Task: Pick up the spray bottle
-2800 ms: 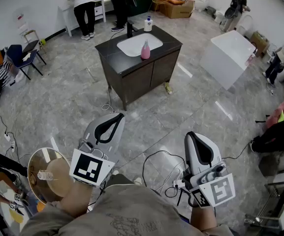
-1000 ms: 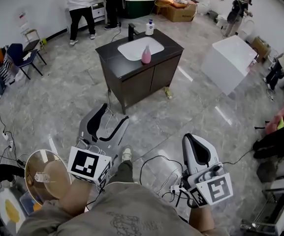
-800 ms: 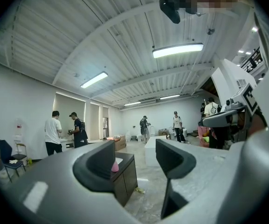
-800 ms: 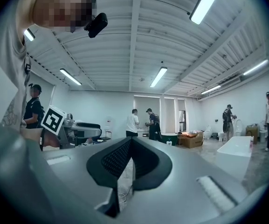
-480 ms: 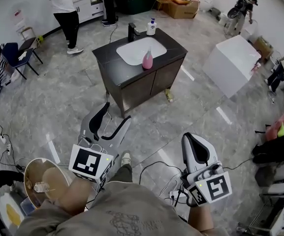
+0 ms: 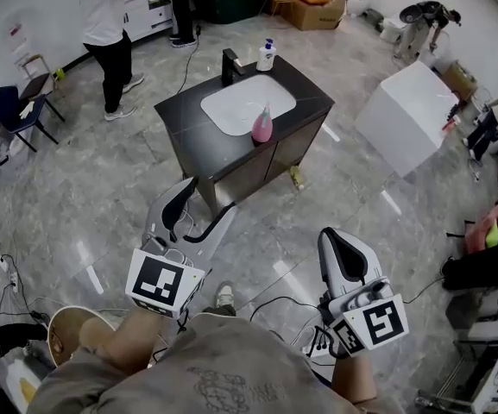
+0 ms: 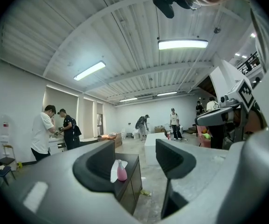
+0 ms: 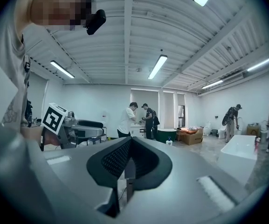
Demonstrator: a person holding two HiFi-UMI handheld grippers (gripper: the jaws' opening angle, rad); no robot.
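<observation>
A pink spray bottle (image 6: 262,126) stands upright on a dark vanity counter (image 6: 188,115), at the near rim of the white sink (image 6: 247,102). It shows small and far off between the jaws in the left gripper view, as the spray bottle (image 7: 121,171). My left gripper (image 6: 204,203) is open, holds nothing and points at the vanity from well short of it. My right gripper (image 6: 336,241) hangs lower right, jaws shut together and empty. The right gripper view shows the right gripper (image 8: 130,144) shut, and the left gripper (image 8: 76,125) off to its side.
A black faucet (image 6: 229,63) and a white pump bottle (image 6: 266,55) stand at the sink's far side. A white block (image 6: 404,106) stands to the right. People (image 6: 106,24) stand at the back left. Cables (image 6: 274,304) lie on the floor near my feet.
The left gripper's jaws, shut 2.8 s ago, now stand open. The vanity and bottle have drawn nearer and shifted slightly right in the head view.
</observation>
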